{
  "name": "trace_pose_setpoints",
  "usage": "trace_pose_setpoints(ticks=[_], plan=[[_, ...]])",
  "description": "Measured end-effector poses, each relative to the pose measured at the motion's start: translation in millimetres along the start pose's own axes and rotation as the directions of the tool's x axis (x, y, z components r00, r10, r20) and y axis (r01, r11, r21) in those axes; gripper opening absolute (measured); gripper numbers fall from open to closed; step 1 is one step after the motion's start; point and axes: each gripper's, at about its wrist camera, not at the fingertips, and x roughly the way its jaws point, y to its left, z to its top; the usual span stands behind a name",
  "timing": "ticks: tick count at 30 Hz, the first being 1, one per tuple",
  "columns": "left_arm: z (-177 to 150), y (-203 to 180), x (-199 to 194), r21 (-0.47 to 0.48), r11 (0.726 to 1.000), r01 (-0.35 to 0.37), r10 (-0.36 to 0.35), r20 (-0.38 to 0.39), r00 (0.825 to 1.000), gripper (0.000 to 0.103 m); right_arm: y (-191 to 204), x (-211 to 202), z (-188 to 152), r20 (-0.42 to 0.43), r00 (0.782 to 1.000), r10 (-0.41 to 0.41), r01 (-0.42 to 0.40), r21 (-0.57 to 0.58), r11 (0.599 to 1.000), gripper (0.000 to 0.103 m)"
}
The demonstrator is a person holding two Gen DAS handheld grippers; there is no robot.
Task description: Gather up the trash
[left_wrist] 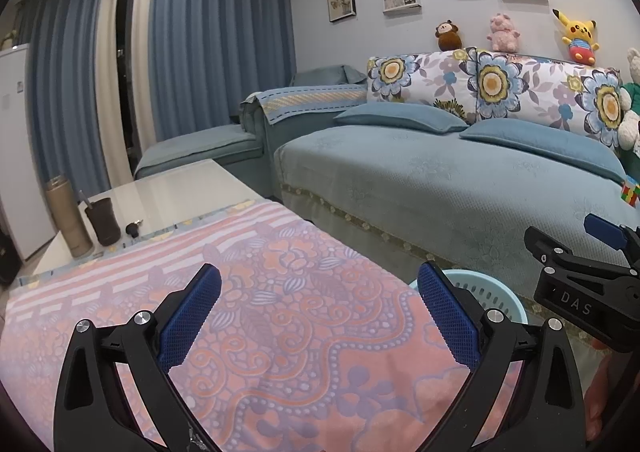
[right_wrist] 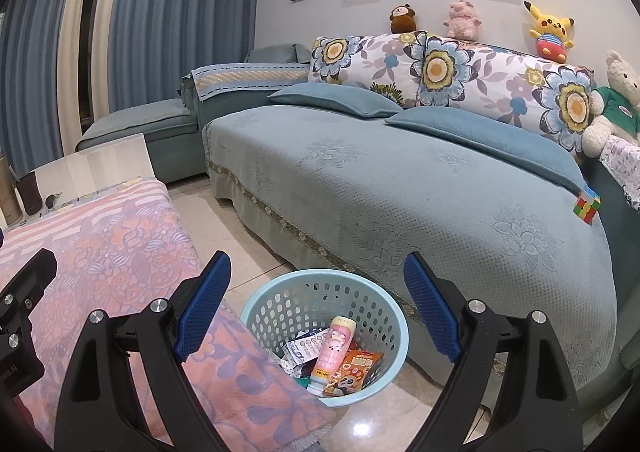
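A light blue perforated trash basket (right_wrist: 256, 304) stands on the floor between the table and the sofa. It holds a pink bottle (right_wrist: 334, 352), an orange snack packet (right_wrist: 354, 372) and crumpled wrappers (right_wrist: 300, 348). My right gripper (right_wrist: 318, 308) is open and empty above the basket. My left gripper (left_wrist: 320, 316) is open and empty over the pink patterned tablecloth (left_wrist: 280, 292). The basket's rim (left_wrist: 500, 292) shows behind the left gripper's right finger. The right gripper's body (left_wrist: 580, 284) shows at the right of the left wrist view.
A brown cup (left_wrist: 103, 222), a tall beige tumbler (left_wrist: 68, 220) and a dark key fob (left_wrist: 133, 230) stand at the table's far end. A blue sofa (right_wrist: 400, 192) with cushions, plush toys and a cube puzzle (right_wrist: 586, 206) lies to the right.
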Motion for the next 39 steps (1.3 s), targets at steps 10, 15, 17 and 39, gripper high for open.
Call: trace_pose_setpoints(ticks=[10, 15, 17, 39], plan=[[-0.1, -0.4, -0.1, -0.003, 1.0, 0.001, -0.001, -0.001, 1.0, 0.095, 1.9, 1.3, -0.5, -0.004, 1.0, 0.0, 0.0, -0.001, 1.0, 0.084], [-0.7, 0.1, 0.1, -0.003, 1.0, 0.001, -0.001, -0.001, 1.0, 0.095, 1.8, 1.6, -0.6, -0.005, 1.0, 0.002, -0.002, -0.001, 1.0, 0.084], [-0.6, 0.2, 0.3, -0.004, 1.0, 0.001, -0.001, -0.002, 1.0, 0.095, 2.6, 1.9, -0.9, -0.006, 1.0, 0.001, -0.001, -0.002, 1.0, 0.084], [-6.4, 0.0, 2.9, -0.004, 1.0, 0.0, 0.0, -0.012, 1.0, 0.095, 1.7, 4.4, -4.2, -0.011, 1.0, 0.002, -0.002, 0.0, 1.0, 0.084]])
